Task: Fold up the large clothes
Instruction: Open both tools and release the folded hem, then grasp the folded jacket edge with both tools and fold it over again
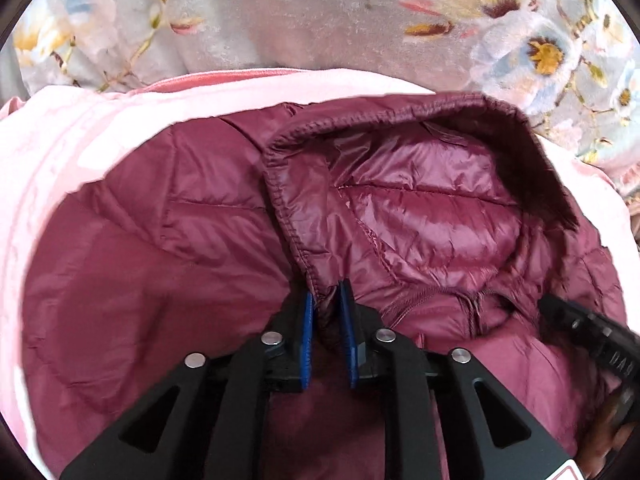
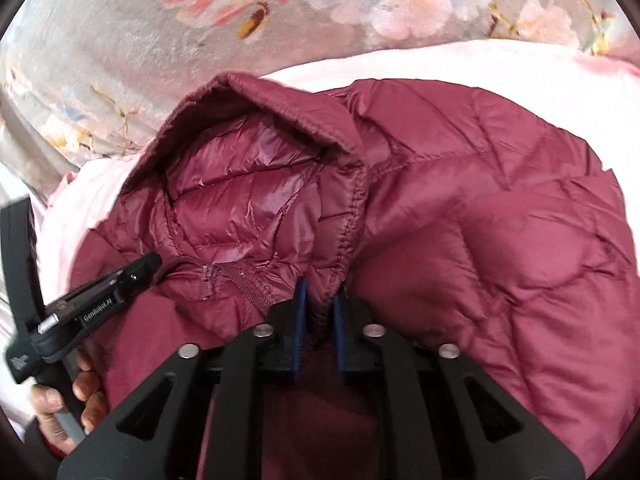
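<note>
A maroon quilted puffer jacket (image 1: 140, 264) with a hood (image 1: 420, 208) lies on a pale pink sheet (image 1: 60, 152). My left gripper (image 1: 326, 300) is shut on the left edge of the hood's rim near the collar. My right gripper (image 2: 320, 296) is shut on the right edge of the hood's rim (image 2: 356, 216). The jacket (image 2: 500, 220) spreads to the right in the right wrist view, with the zipper (image 2: 248, 284) just left of my fingers. Each gripper shows at the edge of the other's view: the right one (image 1: 580, 332), the left one (image 2: 100, 296).
A grey plush blanket with a floral print (image 1: 320, 12) lies beyond the pink sheet (image 2: 400, 64) and shows in the right wrist view (image 2: 120, 52). A hand (image 2: 60, 408) holds the left gripper's handle at the lower left.
</note>
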